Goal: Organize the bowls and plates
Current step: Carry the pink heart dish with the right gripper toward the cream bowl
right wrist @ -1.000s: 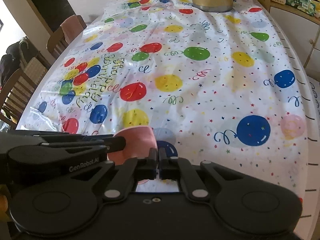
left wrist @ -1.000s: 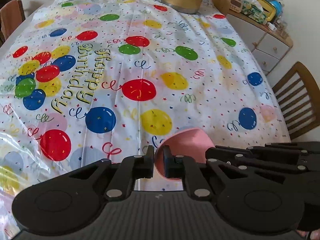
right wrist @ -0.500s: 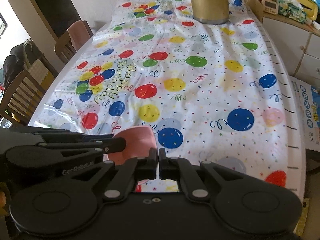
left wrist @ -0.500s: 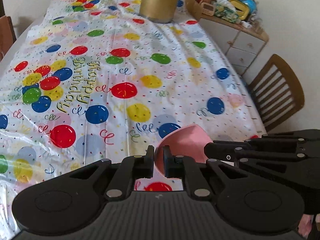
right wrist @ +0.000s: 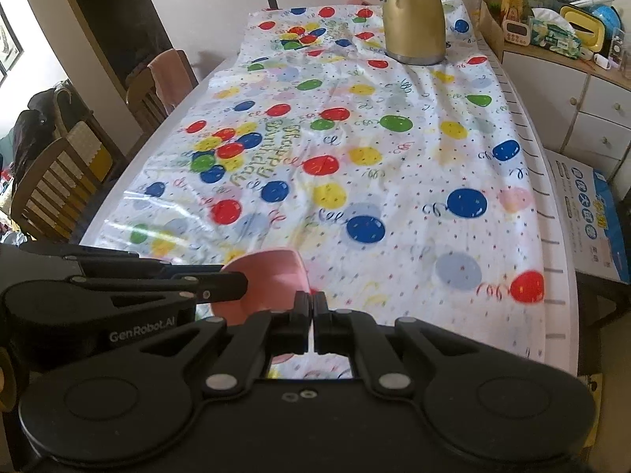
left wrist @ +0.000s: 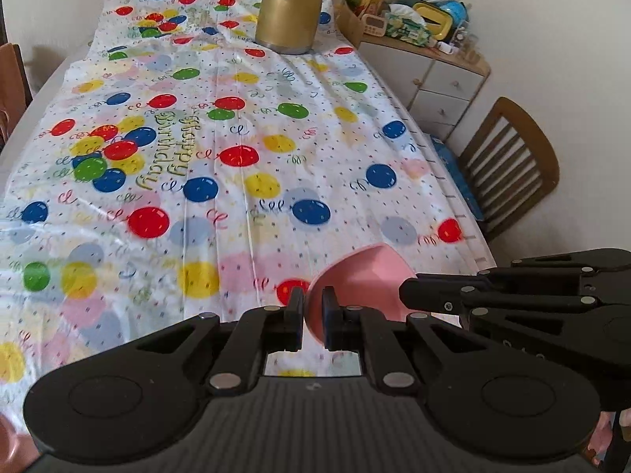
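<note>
A pink bowl [left wrist: 363,276] hangs tilted above the near end of the table, held between both grippers. My left gripper [left wrist: 313,315] is shut on the bowl's left rim, one pad inside the wall and one outside. The right gripper [left wrist: 405,295] reaches in from the right at the opposite rim. In the right wrist view the pink bowl [right wrist: 272,276] lies just left of my right gripper [right wrist: 313,313], whose pads are pressed almost together on the rim's edge. The left gripper [right wrist: 242,283] comes in from the left there. No plates are in view.
A balloon-print birthday cloth [left wrist: 236,118] covers the long table. A gold jug [left wrist: 290,8] stands at its far end. A wooden chair [left wrist: 508,165] and a cluttered white drawer cabinet [left wrist: 445,86] are on the right. More chairs [right wrist: 51,189] line the left side, and a printed box [right wrist: 591,213] lies on the floor.
Both grippers have risen and drawn back together with the pink bowl between them. More of the table, its far end and the right-hand chair have come into view.
</note>
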A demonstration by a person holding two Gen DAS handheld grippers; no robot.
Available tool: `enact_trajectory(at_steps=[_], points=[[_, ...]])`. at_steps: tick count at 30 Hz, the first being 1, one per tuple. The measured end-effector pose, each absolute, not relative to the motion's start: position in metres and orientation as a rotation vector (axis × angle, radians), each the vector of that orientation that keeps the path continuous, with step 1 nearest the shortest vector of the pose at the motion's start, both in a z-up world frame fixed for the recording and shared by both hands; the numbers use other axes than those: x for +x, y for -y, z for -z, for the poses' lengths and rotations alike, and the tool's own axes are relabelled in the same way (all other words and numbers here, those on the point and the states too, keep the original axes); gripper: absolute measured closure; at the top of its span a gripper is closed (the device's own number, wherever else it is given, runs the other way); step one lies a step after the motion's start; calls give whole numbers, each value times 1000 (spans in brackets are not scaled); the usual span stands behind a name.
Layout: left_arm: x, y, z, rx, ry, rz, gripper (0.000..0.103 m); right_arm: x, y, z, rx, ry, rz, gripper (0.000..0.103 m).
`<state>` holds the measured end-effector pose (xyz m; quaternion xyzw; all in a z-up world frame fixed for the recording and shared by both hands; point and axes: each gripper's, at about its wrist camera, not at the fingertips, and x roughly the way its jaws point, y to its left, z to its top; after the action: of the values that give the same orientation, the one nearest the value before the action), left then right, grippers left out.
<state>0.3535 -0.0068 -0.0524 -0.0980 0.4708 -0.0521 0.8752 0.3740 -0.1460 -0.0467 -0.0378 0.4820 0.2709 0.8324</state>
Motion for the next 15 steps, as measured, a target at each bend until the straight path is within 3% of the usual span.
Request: enact_trajectory(at_steps=[15], points=[[264, 19, 34, -143, -977, 195, 94, 278, 156, 27, -45, -1010, -531, 102]])
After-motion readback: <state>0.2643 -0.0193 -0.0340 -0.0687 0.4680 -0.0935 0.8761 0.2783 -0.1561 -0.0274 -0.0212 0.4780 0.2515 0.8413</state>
